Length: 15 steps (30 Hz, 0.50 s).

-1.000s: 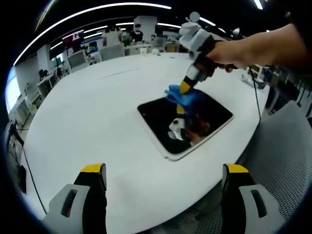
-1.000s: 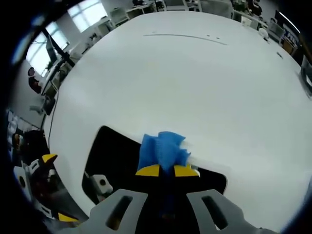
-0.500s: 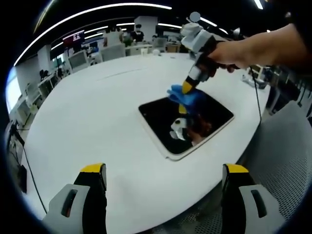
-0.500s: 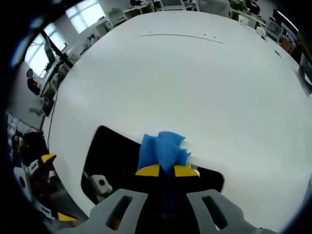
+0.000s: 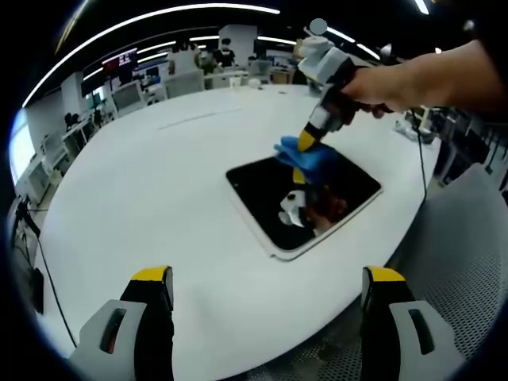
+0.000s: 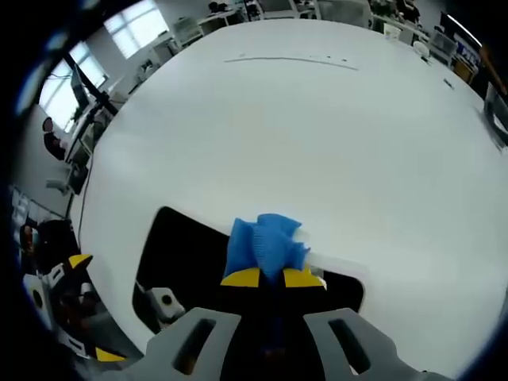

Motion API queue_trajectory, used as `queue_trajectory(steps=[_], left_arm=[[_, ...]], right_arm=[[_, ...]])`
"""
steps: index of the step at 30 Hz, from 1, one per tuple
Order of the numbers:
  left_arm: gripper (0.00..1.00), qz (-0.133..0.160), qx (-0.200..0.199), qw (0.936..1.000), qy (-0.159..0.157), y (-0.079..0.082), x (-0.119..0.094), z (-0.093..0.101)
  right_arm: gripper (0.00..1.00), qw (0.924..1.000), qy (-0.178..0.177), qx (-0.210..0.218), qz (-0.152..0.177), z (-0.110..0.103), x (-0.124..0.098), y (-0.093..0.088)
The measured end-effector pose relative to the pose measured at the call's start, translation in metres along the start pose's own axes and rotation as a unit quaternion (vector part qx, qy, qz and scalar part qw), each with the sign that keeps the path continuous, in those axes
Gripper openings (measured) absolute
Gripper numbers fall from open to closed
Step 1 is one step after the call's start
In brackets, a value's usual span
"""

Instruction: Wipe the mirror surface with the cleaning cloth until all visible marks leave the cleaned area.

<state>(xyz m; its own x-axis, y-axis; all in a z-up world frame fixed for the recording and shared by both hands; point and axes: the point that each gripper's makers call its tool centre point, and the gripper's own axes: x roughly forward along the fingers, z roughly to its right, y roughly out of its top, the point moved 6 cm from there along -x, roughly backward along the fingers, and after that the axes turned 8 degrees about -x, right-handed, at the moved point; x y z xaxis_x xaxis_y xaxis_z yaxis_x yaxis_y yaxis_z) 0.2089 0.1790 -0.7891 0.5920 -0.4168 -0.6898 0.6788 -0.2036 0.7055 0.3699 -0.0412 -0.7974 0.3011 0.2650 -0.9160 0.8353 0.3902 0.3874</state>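
My right gripper [image 6: 271,278] is clamped on the blue cleaning cloth [image 6: 263,244], with the bunched cloth sticking out past the yellow tips. In the left gripper view I see that cloth [image 5: 305,153] pressed down on the far edge of the mirror [image 5: 305,202], which lies flat on the white tabletop [image 5: 151,198] near its front rim. My left gripper [image 5: 268,286] hangs well back from the mirror, jaws spread wide and holding nothing.

The glass is dark and throws back a reflection of my gripper and hand, so I cannot tell from here which marks remain. I judge the wiping is under way at the far border, with most of the surface toward me left to cover.

To do this well, I should keep the cloth flat under light, even pressure, so only fabric and not the yellow tips meets the glass. I should pull in overlapping strokes across the pane toward the near edge. The mirror may slide; my free gripper could steady its white frame.
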Motion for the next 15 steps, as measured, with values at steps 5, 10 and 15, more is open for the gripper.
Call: queue_trajectory(steps=[5, 10, 15], left_arm=[[0.99, 0.002, -0.002, 1.0, 0.003, 0.0001, -0.0004, -0.0005], [0.99, 0.001, 0.0, 1.0, 0.002, 0.0005, 0.0, -0.0001], [0.99, 0.0, 0.002, 1.0, 0.003, 0.0003, 0.0002, -0.0001]], right_arm=[[0.02, 0.9998, -0.001, 0.018, 0.006, 0.0027, 0.0014, -0.0019], [0.02, 0.9998, -0.004, 0.019, 0.01, 0.0038, 0.0035, -0.0041], [0.02, 0.9997, -0.006, 0.022, 0.012, 0.0039, 0.0036, -0.0068]])
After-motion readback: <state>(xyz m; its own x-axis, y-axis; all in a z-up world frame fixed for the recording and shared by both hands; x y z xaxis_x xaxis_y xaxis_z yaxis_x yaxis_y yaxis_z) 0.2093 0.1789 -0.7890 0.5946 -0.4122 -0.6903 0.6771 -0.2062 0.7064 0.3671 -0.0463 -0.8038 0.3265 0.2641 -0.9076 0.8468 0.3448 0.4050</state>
